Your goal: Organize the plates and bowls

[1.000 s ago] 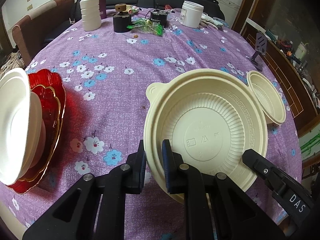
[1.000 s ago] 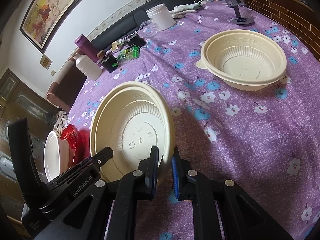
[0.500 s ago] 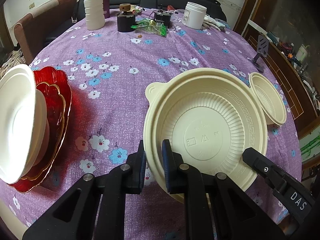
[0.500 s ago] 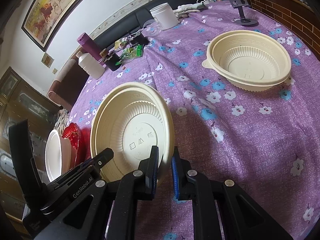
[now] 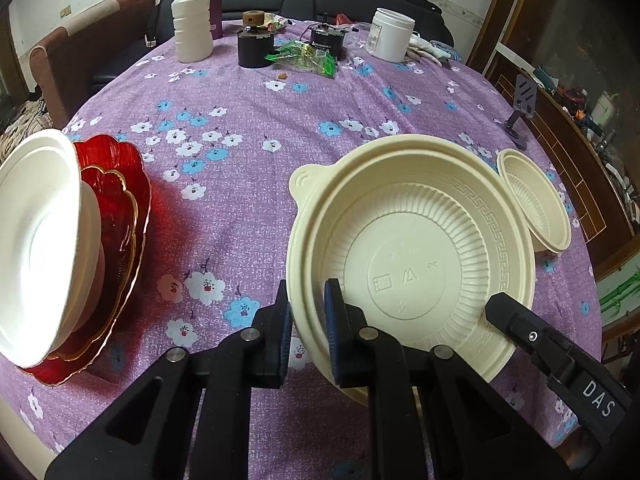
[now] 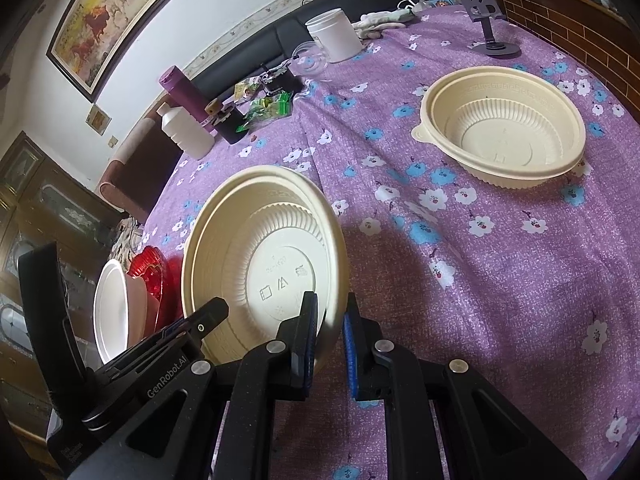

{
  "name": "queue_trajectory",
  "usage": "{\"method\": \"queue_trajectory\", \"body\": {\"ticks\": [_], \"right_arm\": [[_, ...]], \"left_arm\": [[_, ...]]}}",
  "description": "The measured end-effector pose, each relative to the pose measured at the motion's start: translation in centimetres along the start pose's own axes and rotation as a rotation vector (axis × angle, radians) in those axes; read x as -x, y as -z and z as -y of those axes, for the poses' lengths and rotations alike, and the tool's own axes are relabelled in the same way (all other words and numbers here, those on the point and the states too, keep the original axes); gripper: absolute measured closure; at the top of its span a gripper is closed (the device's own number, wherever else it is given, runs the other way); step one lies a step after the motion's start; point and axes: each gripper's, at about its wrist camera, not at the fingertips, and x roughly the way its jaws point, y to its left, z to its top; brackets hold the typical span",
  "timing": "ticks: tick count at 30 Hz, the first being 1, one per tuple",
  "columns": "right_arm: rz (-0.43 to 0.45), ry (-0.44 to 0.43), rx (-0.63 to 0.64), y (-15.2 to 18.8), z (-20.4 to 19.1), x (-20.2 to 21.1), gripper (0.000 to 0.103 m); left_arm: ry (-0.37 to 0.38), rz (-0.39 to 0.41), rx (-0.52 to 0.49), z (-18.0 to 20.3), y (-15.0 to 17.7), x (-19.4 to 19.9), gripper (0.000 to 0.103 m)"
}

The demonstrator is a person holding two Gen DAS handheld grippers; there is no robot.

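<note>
My left claw (image 5: 307,334) is clamped on the near rim of the big cream bowl (image 5: 412,256). My right claw (image 6: 330,342) pinches the same bowl's rim on the other side, so I hold it tilted between both, above the purple flowered surface (image 5: 248,128). A second cream bowl (image 6: 504,128) sits flat on the surface, far ahead of my right claw and to its right. To the left of my left claw, white plates (image 5: 36,236) lean on red plates (image 5: 128,208).
</note>
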Motion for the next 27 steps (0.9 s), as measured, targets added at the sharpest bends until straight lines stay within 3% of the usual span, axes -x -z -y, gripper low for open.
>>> {"method": "queue_trajectory", "body": {"ticks": [27], "right_arm": [[0.005, -0.044, 0.013, 0.0, -0.6, 0.1, 0.091]], "left_arm": [[-0.017, 0.025, 0.021, -0.8, 0.1, 1.2, 0.09]]}}
